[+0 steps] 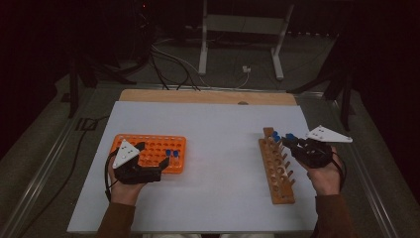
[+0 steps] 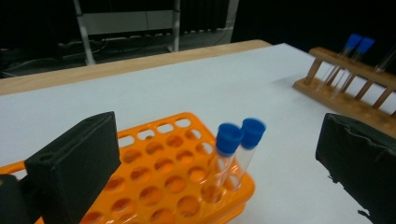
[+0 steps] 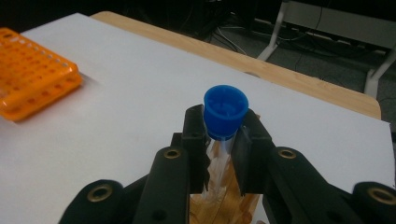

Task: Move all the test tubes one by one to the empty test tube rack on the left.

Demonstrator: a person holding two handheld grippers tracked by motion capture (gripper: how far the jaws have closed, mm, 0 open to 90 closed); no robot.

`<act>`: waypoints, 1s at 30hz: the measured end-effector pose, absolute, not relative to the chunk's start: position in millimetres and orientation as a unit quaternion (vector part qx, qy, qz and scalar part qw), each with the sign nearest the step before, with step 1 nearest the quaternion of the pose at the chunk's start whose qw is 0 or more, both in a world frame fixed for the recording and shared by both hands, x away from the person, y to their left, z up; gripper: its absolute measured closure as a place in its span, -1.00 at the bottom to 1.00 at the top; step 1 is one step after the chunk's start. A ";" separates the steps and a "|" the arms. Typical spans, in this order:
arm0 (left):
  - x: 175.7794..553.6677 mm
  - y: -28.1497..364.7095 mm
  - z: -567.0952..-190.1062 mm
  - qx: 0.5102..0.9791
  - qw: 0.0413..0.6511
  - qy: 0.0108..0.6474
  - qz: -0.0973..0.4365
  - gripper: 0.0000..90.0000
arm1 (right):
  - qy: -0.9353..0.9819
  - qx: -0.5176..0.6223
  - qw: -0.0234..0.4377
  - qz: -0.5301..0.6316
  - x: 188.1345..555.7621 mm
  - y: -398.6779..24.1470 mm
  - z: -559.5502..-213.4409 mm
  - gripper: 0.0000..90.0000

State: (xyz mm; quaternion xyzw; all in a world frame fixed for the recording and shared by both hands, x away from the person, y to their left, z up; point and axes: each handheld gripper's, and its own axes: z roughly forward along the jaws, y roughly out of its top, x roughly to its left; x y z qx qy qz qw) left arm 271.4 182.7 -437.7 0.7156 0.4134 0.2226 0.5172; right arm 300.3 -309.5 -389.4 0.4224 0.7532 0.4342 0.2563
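My right gripper [image 3: 219, 140] is shut on a clear test tube with a blue cap [image 3: 225, 108], just under the cap. The tube hangs upright over the wooden rack [image 3: 219, 203]. From above, that gripper [image 1: 289, 142] is at the far end of the wooden rack [image 1: 277, 168], next to another blue-capped tube [image 1: 276, 136]. My left gripper [image 1: 154, 154] stands wide open over the near right part of the orange rack [image 1: 148, 146]. Two blue-capped tubes [image 2: 229, 140] stand side by side in the orange rack's corner [image 2: 187, 186], between the spread jaws and untouched.
Both racks rest on a white board [image 1: 223, 148] over a wooden table whose far edge [image 1: 208, 96] shows. The wooden rack [image 2: 345, 88] is far to the right in the left gripper view. Cables and a metal stand [image 1: 242, 34] lie on the floor beyond.
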 end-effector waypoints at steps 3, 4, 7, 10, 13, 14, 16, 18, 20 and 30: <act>271.7 177.8 -433.6 0.720 0.516 0.403 0.230 -0.99 | 0.756 0.415 0.261 0.435 297.6 -307.1 -384.3 0.71; 272.2 176.6 -432.8 0.720 0.517 0.403 0.228 -0.99 | 0.755 0.413 0.261 0.438 297.5 -306.8 -383.1 0.71; 273.8 170.0 -430.4 0.722 0.519 0.398 0.224 -0.99 | 0.755 0.411 0.258 0.441 297.5 -303.6 -380.2 0.71; 274.9 161.8 -426.3 0.725 0.523 0.388 0.224 -0.99 | 0.756 0.404 0.258 0.446 297.6 -297.7 -376.9 0.71; 278.5 153.9 -422.8 0.726 0.528 0.383 0.217 -0.98 | 0.758 0.396 0.255 0.451 298.5 -289.8 -373.5 0.71; 279.5 150.8 -421.5 0.726 0.529 0.383 0.214 -0.97 | 0.761 0.392 0.252 0.452 299.2 -286.7 -373.0 0.71; 279.4 144.8 -418.2 0.727 0.535 0.376 0.210 -0.95 | 0.765 0.388 0.246 0.452 300.4 -279.3 -373.1 0.71; 279.2 138.2 -416.6 0.731 0.537 0.366 0.208 -0.91 | 0.769 0.380 0.240 0.455 301.2 -270.9 -375.3 0.71; 280.7 132.7 -416.7 0.735 0.537 0.362 0.202 -0.89 | 0.772 0.376 0.230 0.458 302.4 -262.6 -378.8 0.71; 286.3 91.8 -410.5 0.753 0.546 0.318 0.182 -0.72 | 0.786 0.342 0.199 0.475 304.6 -222.7 -378.1 0.71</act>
